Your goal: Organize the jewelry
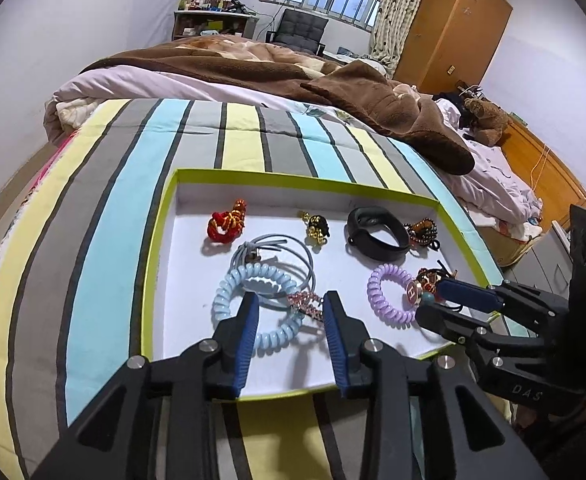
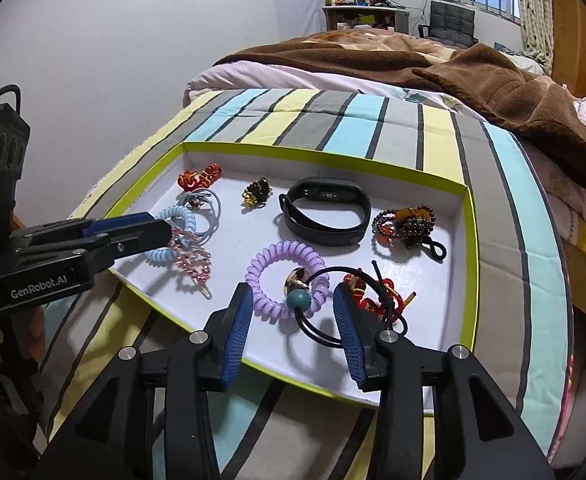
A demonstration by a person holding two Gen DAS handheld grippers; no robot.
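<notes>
- Your left gripper [image 1: 291,312] stands apart over the blue coil band [image 1: 253,312] and pink clip [image 1: 307,304], gripping nothing.
- Your right gripper [image 2: 293,308] gapes wide around the teal-bead hair tie [image 2: 298,300], beside the purple coil [image 2: 281,276]; nothing held.
- Farther back, the black wristband [image 2: 325,212] and beads [image 2: 407,220] lie in the tray [image 2: 469,240]. Everything visible seems boxed; tidying may remain.

striped bedsheet [image 1: 197,140] | brown blanket [image 1: 253,64] | wardrobe [image 1: 457,28] | black chair [image 1: 299,28]
</notes>
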